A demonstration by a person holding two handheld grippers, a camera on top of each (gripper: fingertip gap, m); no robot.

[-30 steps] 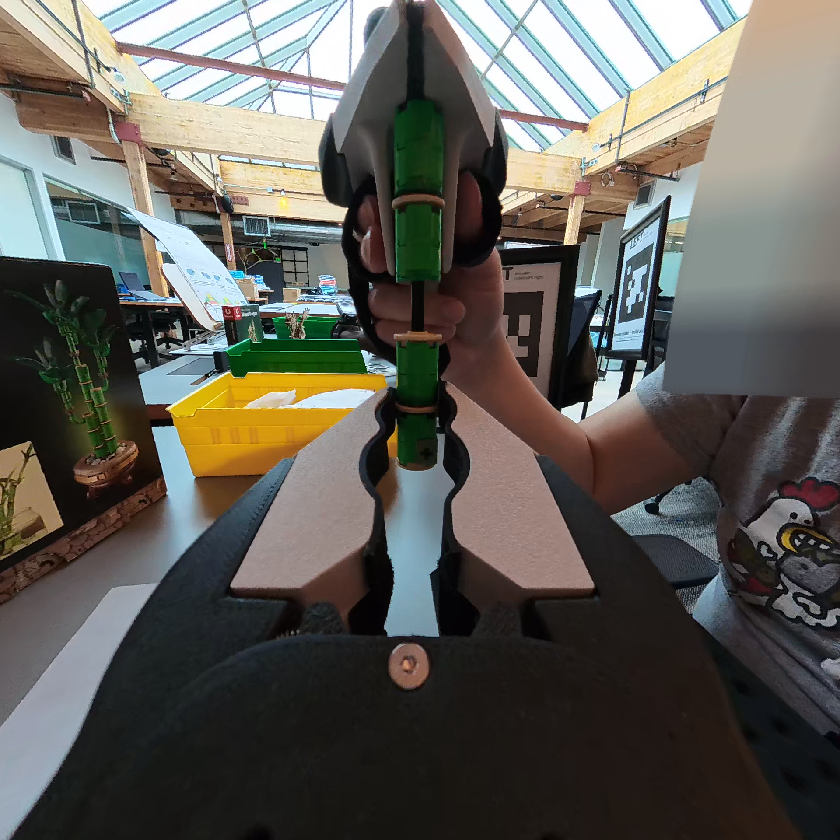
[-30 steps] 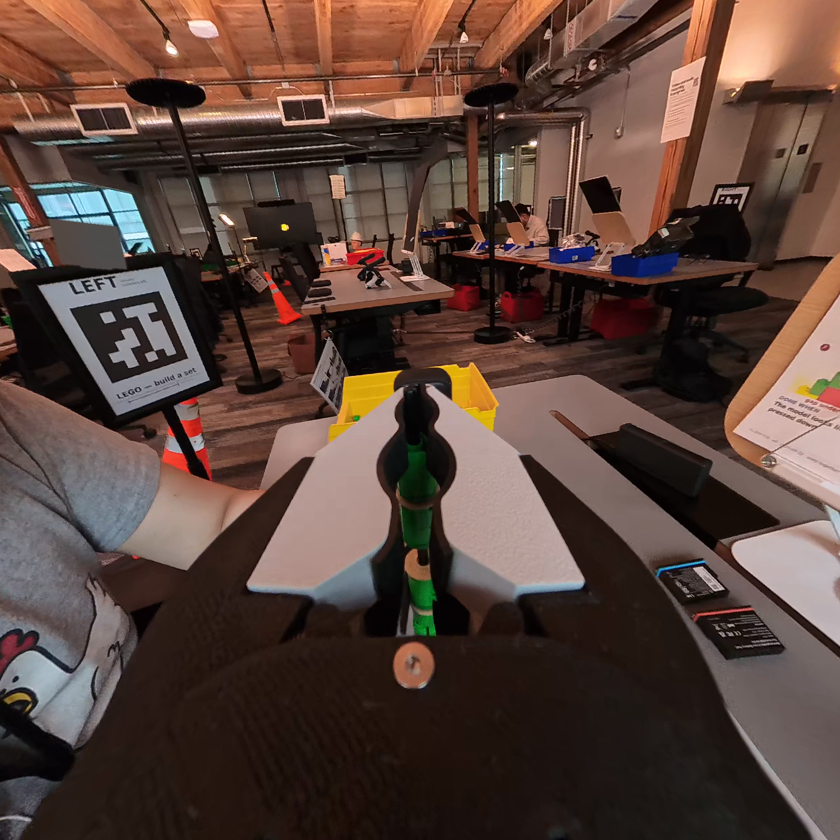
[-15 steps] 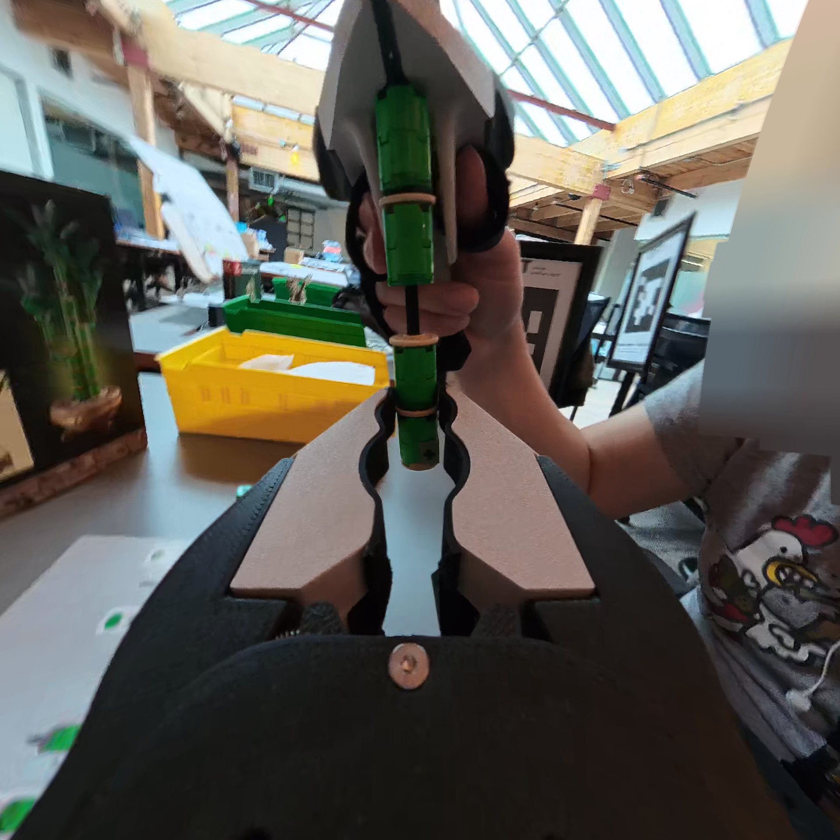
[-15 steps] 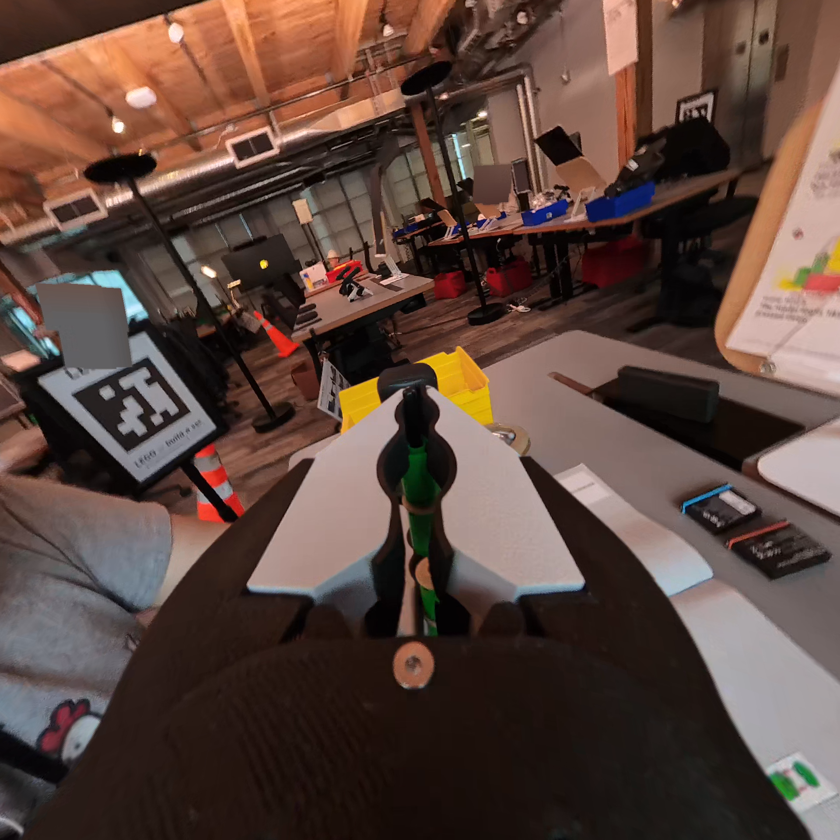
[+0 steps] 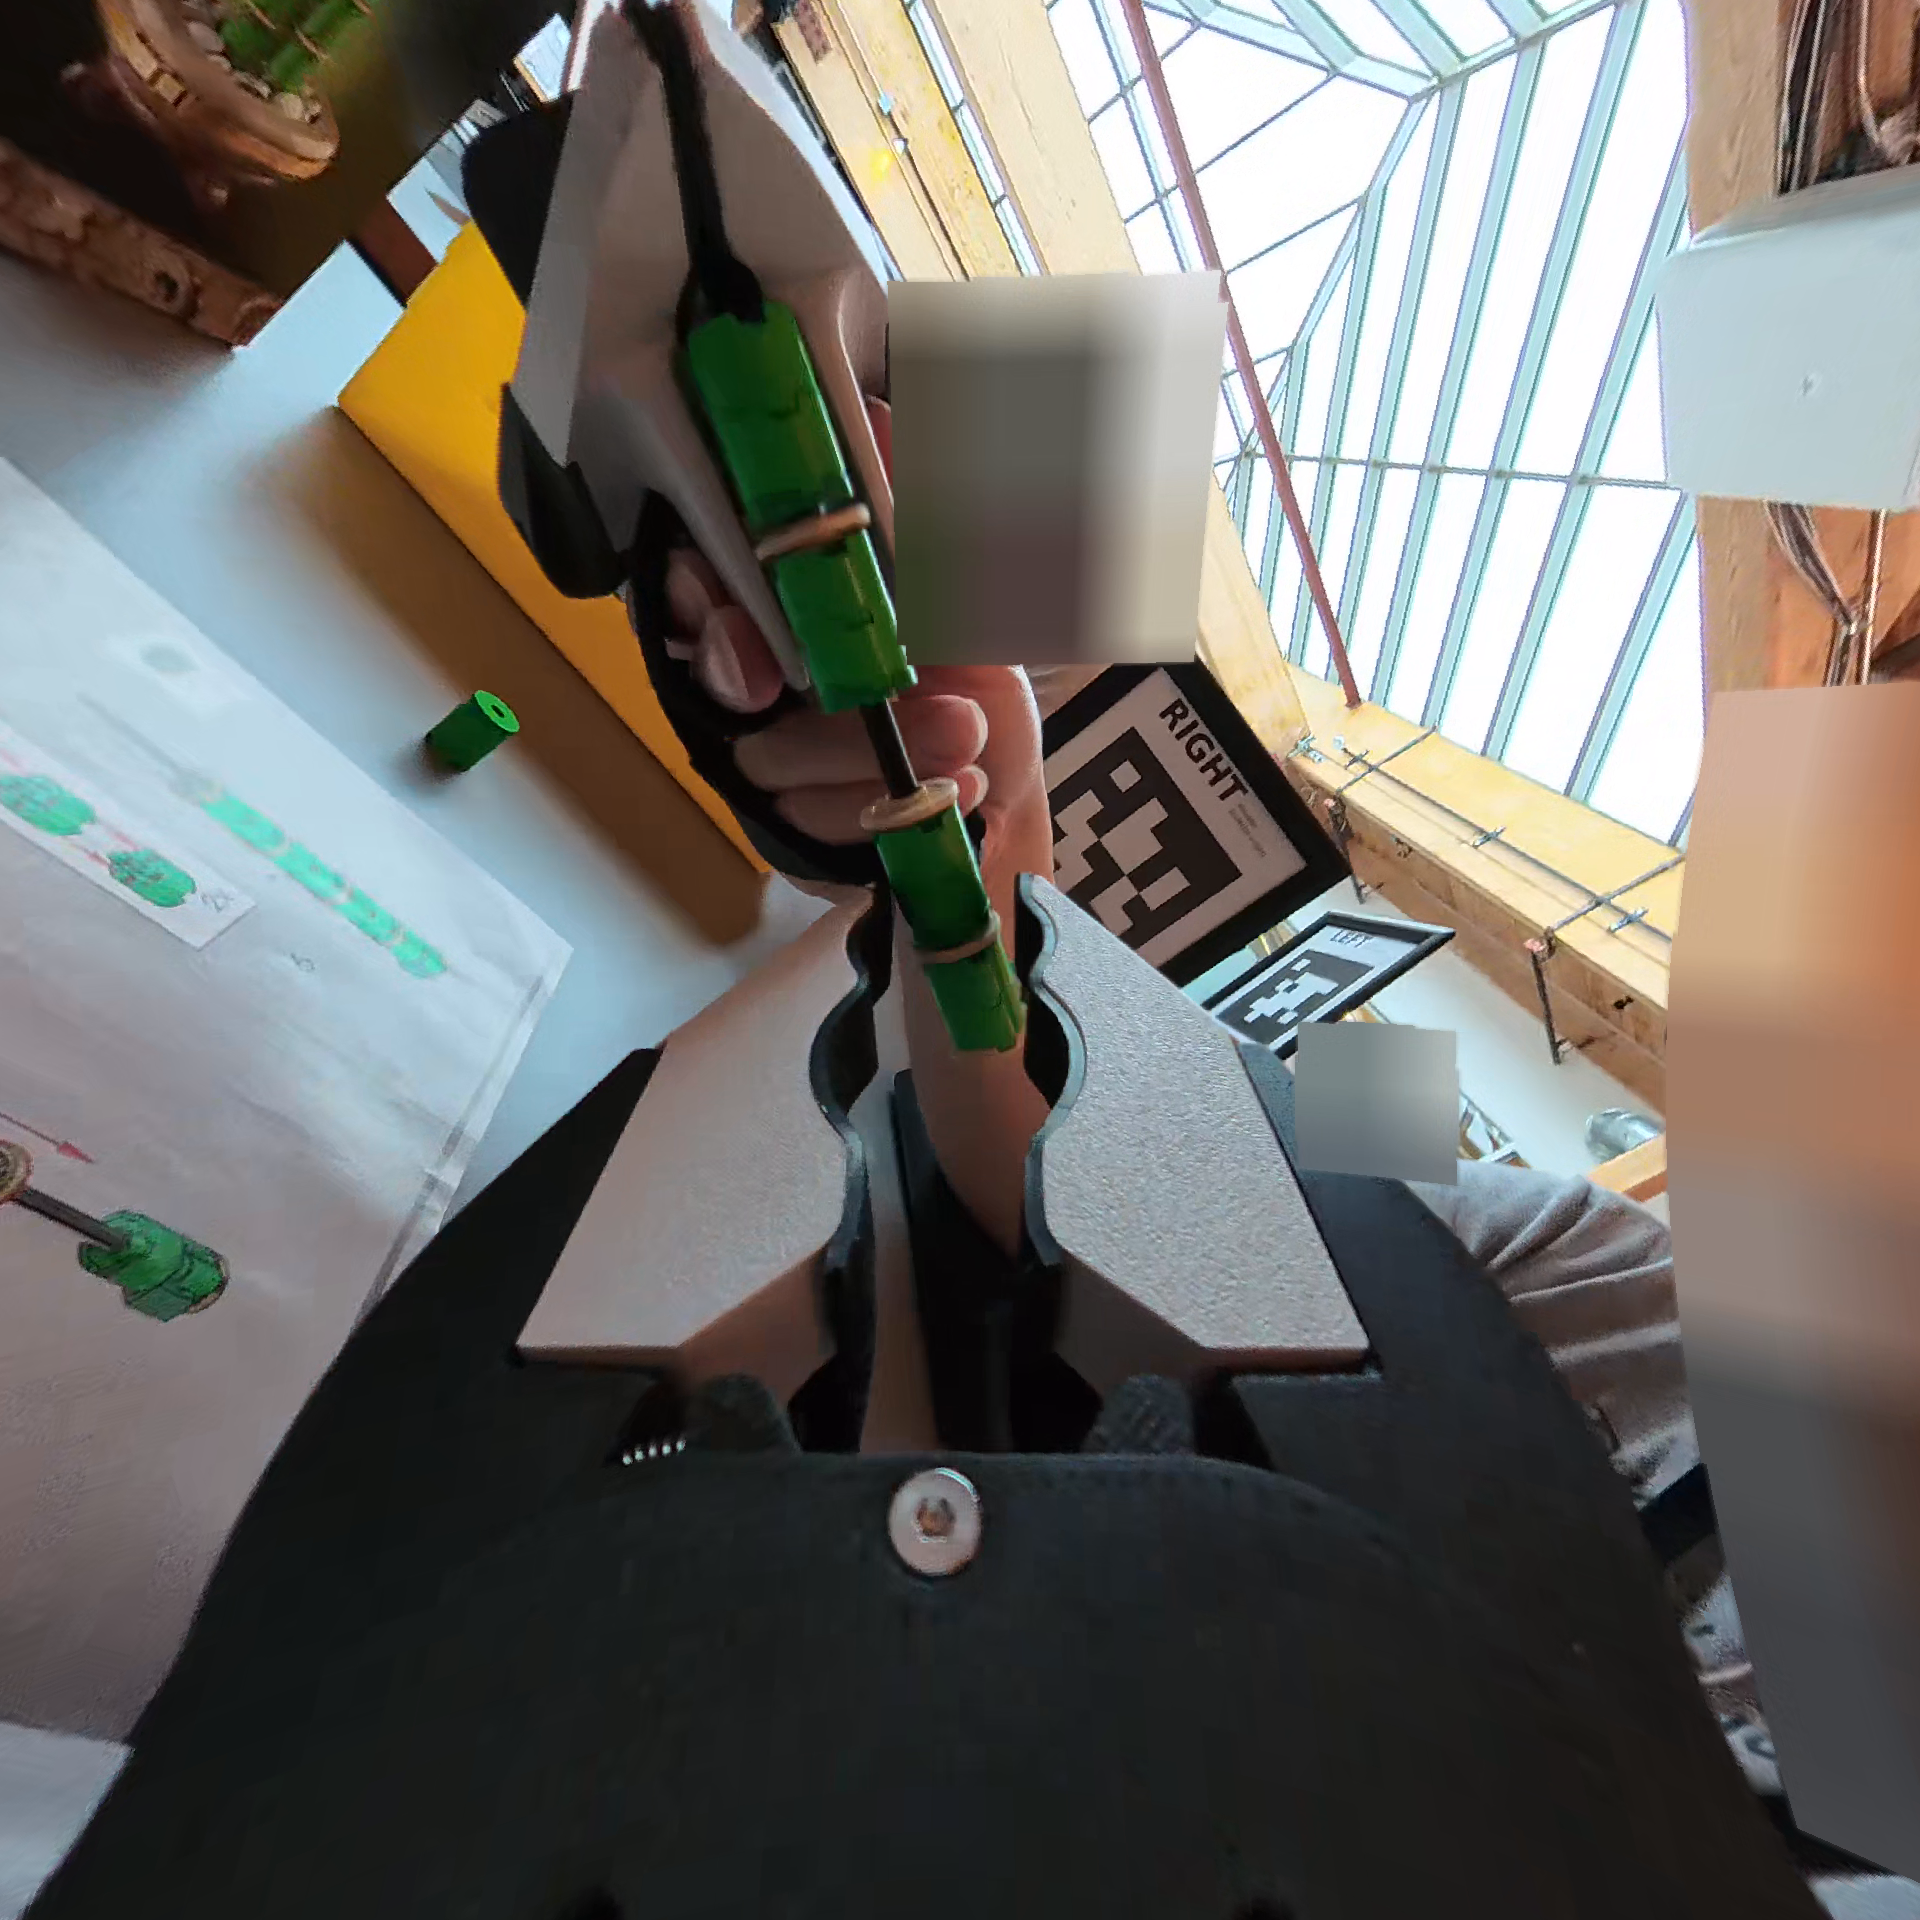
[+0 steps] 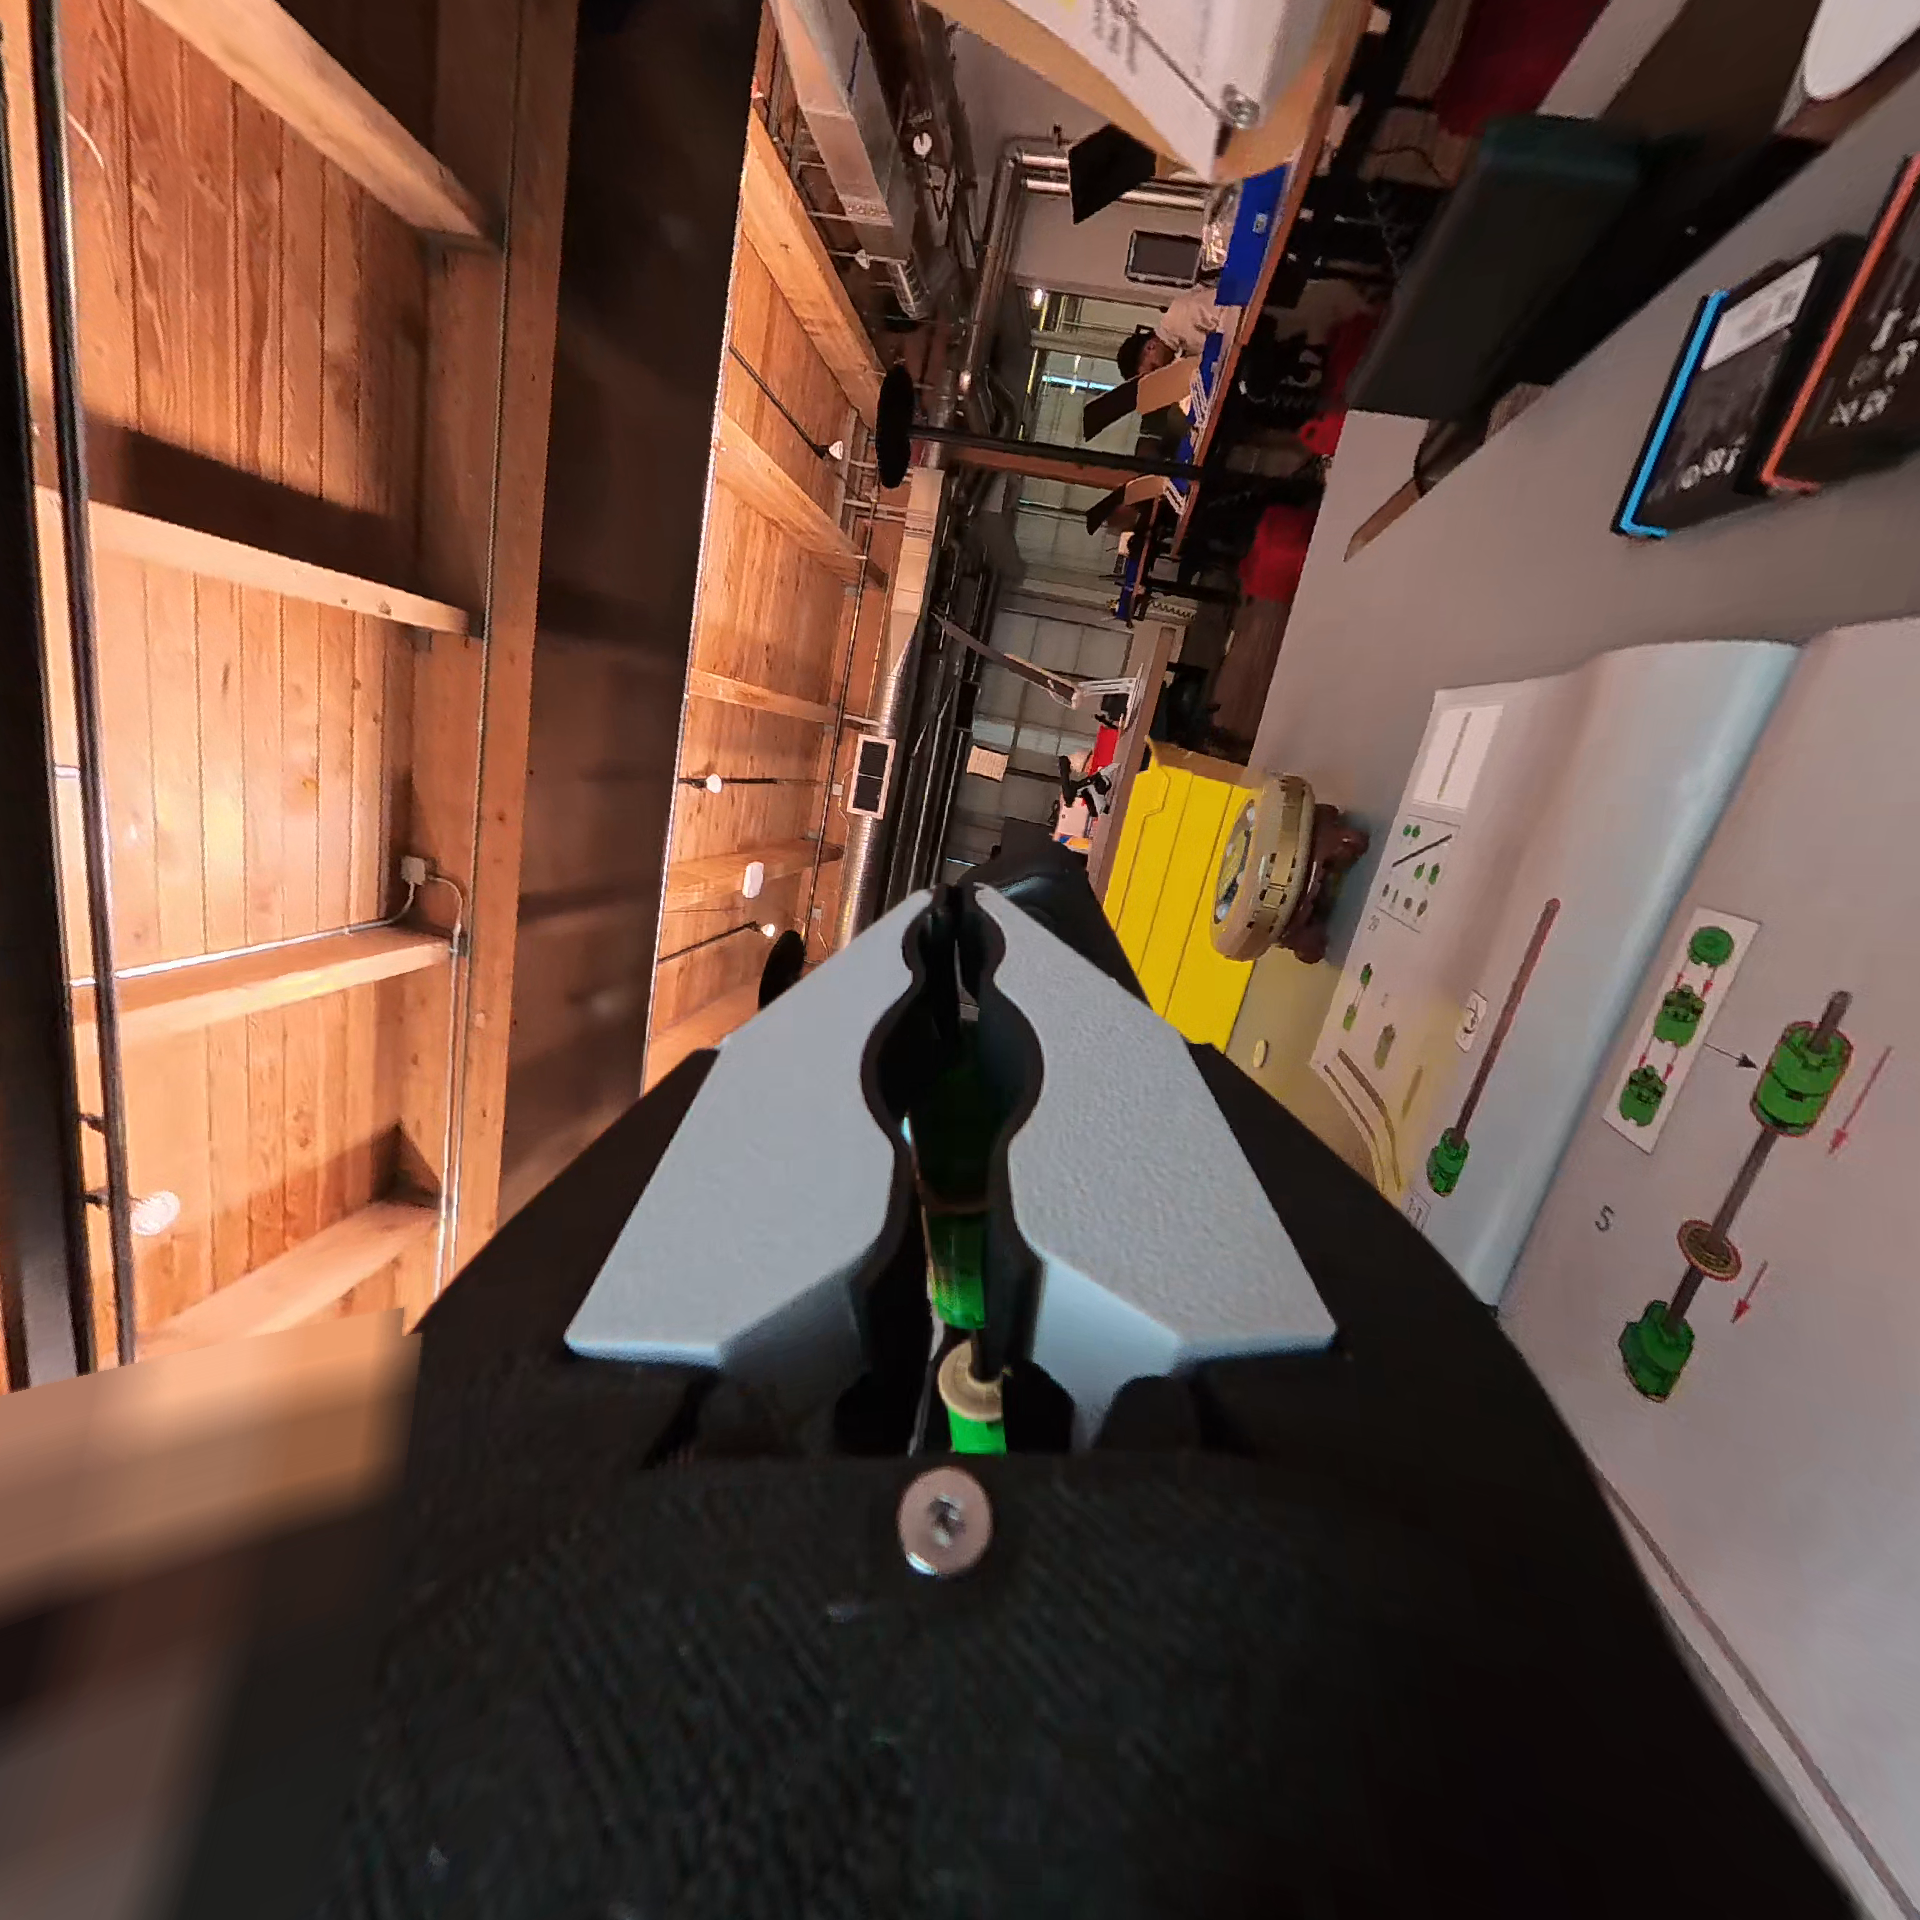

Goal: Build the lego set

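Right gripper [image 6: 961, 940] jaws pinch the green stalk [image 5: 831, 582]. Left gripper [image 5: 951, 1023] jaws spread around its 6 o'clock end, so loose segments could slide off the rod.

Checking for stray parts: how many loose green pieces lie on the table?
1: a green cylinder lies on the grey table beside the yellow bin, above the instruction sheet. Others may be hidden.

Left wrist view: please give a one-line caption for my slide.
Right gripper holds the green bamboo stalk, its lower end between the open left gripper, above the instruction booklet.
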